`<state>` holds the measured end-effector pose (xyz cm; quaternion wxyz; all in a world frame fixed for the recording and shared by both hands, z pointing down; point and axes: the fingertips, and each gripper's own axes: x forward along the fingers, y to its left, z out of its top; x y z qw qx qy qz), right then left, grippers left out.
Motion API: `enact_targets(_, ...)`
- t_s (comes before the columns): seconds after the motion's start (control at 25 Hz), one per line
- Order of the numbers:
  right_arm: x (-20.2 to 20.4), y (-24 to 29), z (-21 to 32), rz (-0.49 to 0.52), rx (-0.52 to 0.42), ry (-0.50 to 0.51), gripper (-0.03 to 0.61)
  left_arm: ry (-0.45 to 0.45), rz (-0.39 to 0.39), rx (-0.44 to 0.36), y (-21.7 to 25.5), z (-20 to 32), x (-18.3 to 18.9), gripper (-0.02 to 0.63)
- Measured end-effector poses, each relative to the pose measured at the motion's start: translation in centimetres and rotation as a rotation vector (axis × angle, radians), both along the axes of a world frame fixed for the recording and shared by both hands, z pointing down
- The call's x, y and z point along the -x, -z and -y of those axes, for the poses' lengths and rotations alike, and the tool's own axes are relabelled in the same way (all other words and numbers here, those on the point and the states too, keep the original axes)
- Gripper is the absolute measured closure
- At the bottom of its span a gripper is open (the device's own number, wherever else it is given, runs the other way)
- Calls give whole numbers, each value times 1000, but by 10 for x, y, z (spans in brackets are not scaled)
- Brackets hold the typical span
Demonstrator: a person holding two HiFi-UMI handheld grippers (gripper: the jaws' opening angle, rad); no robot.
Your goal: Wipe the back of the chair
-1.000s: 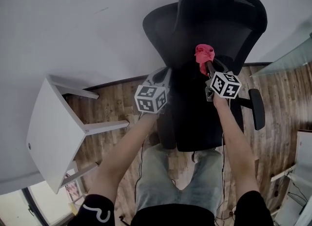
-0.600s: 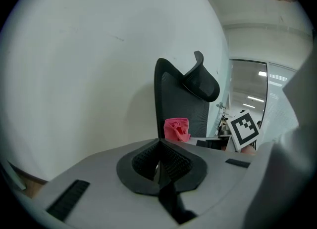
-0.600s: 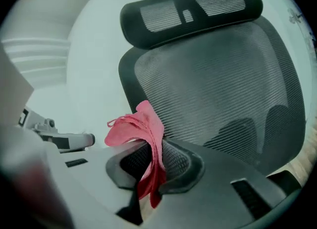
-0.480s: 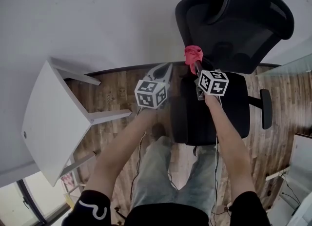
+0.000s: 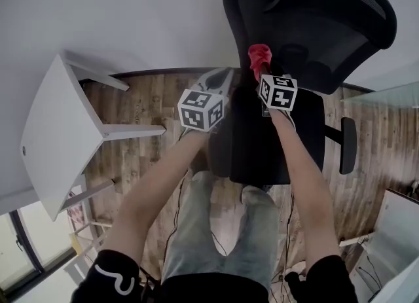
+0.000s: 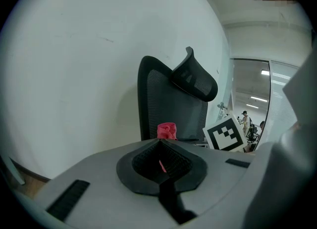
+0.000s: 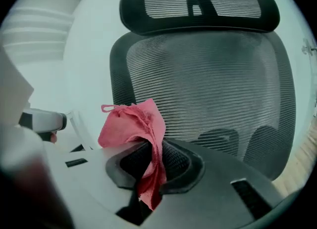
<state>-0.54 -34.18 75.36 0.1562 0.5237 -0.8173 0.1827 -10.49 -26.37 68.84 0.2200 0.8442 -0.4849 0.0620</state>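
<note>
Pink cloth (image 7: 130, 125) pinched upright in right claw (image 7: 148, 160), near chair back (image 7: 213, 84), left claw (image 6: 160, 155) closed

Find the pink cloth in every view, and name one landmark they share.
Head view: cloth at top, right of centre, in front of the chair.
Left gripper view: cloth at centre, just above the left claw.
Right gripper view: cloth left of centre, clamped in the right claw.
Shared landmark: the headrest.

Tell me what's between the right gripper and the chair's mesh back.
Only the pink cloth, clamped in the jaws of the right gripper and bunched before the chair back; the right gripper view shows nothing else there.
</note>
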Motion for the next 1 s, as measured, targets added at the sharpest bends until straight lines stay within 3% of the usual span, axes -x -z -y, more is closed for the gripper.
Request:
enact_targets(0.48, -113, -10, 10, -36, 20, -10, 503, -2, 6, -12, 11, -15, -94, 588)
enact_targets(1.0, -277, -16, 26, -29, 52, -168, 503, -37, 48, -20, 17, -12, -172, 589)
